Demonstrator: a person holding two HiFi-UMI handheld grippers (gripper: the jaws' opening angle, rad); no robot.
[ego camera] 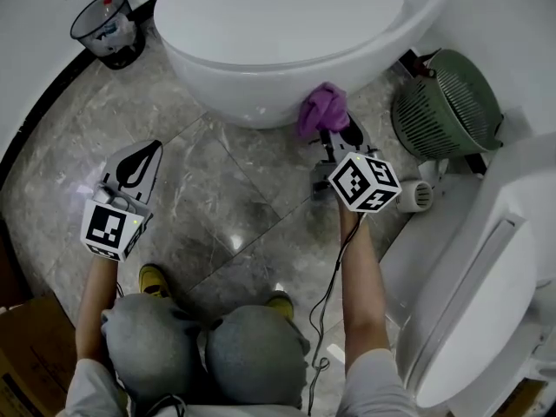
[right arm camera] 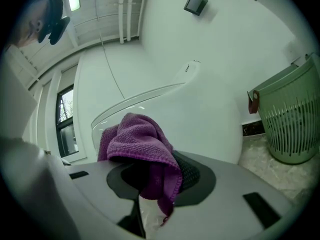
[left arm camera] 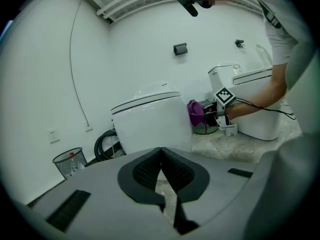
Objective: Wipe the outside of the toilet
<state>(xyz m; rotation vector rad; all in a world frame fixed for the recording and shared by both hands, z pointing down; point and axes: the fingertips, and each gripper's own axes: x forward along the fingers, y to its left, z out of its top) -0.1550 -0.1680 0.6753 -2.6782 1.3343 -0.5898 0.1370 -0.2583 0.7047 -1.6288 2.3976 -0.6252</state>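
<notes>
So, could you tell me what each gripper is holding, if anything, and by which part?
The right gripper clamps the purple cloth around a bunched fold, an end hanging below the jaws. The left gripper is shut and empty.

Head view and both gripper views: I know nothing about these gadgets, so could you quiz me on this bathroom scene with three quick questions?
1. True or false: the right gripper holds a purple cloth.
2. The left gripper has its fingers: A) shut and empty; B) shut on a sponge; C) wide apart.
3. In the head view, what green thing stands on the floor right of the toilet at the top?
Key: 1 true; 2 A; 3 the green basket.
</notes>
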